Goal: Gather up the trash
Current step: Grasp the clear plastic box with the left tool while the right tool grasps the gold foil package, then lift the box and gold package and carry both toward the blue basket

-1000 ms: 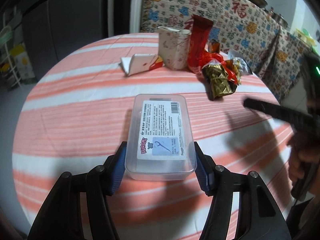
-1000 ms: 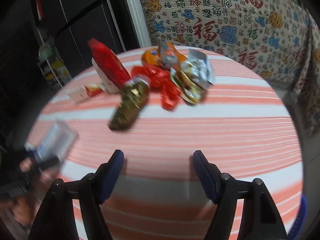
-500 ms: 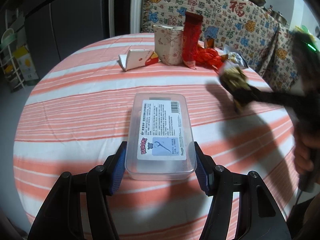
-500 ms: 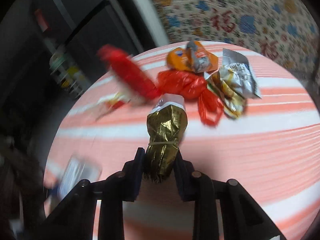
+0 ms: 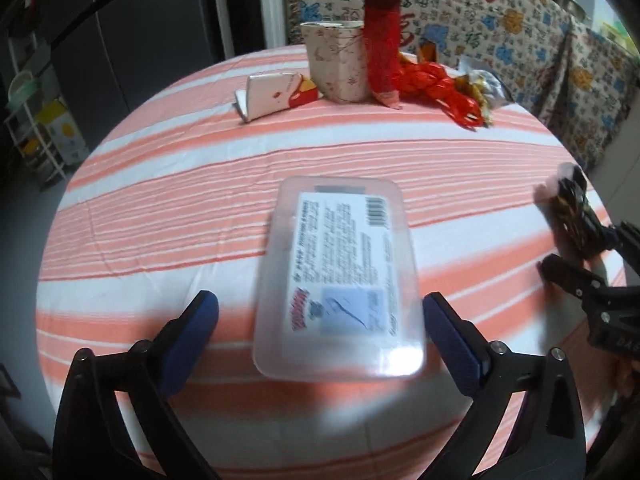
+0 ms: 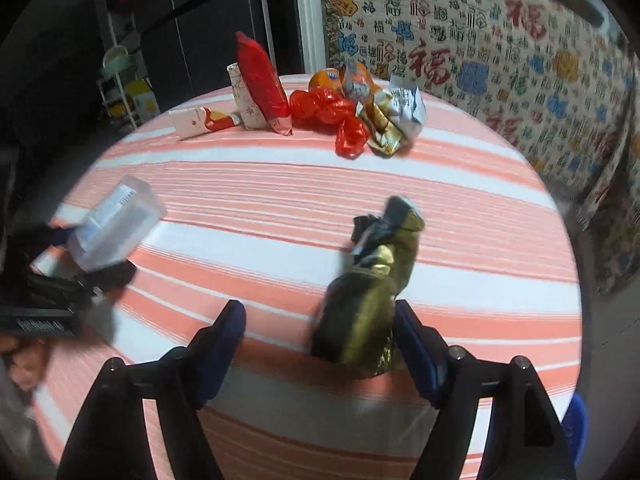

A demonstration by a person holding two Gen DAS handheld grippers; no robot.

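Observation:
A clear plastic box [image 5: 340, 280] with a printed label lies between the fingers of my left gripper [image 5: 320, 332], which is open; the box looks blurred and free of the pads. It also shows in the right wrist view [image 6: 116, 224]. My right gripper [image 6: 320, 340] is open, and a gold foil wrapper [image 6: 368, 292] lies between its fingers, close to the right pad. That wrapper and gripper show at the right edge of the left wrist view [image 5: 572, 208].
A round table with an orange-striped cloth [image 6: 280, 184] holds a trash pile at its far side: a red packet [image 6: 260, 80], a patterned paper cup [image 5: 336, 64], a small white carton [image 5: 276, 96], red foil [image 6: 328, 108] and silver-gold wrappers [image 6: 396, 120]. A patterned cloth hangs behind.
My left gripper has opened and let go of the clear box. My right gripper has carried the gold wrapper toward the near table edge and opened around it.

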